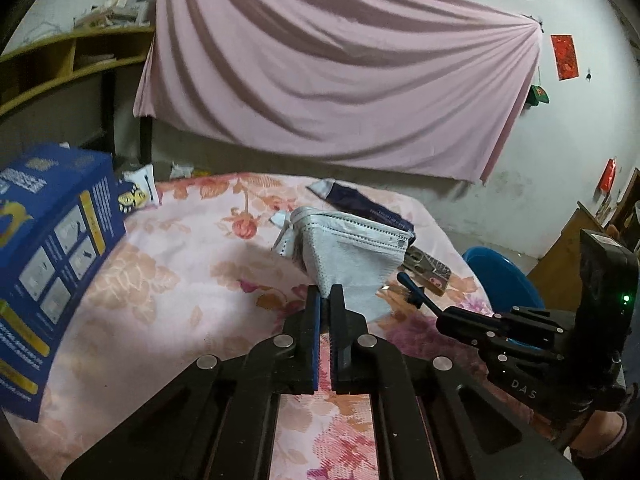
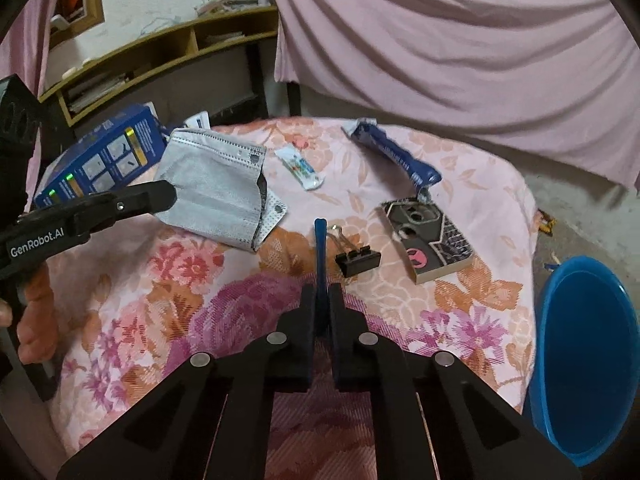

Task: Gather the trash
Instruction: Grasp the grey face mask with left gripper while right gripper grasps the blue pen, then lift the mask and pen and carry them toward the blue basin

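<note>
Floral-covered surface is carrying the clutter; blue basin is sitting off its right edge, likely the trash target. Blue box is standing at the far left. Left claw is pinching the grey face mask by its lower edge, mask hanging above the cloth. Right claw is pressing together on a slim blue stick, beside the black binder clip. Risks: thin edge grip letting the mask slide out in transit; stick pivoting between the pads; swinging arms knocking the clip or the phone case.
</note>
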A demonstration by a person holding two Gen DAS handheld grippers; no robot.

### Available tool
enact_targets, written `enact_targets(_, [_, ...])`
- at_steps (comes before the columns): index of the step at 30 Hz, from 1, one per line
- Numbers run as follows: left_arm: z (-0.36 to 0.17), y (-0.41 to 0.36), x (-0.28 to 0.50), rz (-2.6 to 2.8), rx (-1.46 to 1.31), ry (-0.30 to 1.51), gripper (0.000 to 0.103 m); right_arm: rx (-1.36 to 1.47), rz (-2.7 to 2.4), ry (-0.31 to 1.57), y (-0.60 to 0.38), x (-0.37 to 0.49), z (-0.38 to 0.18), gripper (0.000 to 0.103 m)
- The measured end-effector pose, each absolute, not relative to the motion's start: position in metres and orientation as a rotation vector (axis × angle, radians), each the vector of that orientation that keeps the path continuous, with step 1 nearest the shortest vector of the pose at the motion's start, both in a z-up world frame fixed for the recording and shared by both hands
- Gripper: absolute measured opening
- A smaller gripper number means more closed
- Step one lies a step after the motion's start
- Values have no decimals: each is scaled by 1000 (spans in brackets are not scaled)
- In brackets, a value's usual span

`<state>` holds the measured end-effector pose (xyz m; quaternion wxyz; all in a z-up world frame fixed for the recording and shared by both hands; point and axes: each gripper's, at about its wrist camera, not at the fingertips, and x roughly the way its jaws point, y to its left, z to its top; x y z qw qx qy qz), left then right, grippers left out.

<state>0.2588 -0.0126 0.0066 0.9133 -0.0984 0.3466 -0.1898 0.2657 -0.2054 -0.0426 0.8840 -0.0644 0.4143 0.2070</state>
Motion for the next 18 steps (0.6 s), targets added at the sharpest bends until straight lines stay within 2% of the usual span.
enact_targets(6, [24,-24,245,-397,-165,633,1,-103,407,759,-213,248,-27,4])
enact_targets(18, [76,-89,220,-472,-89,391,2,-12,235,360,-258,193,22,4])
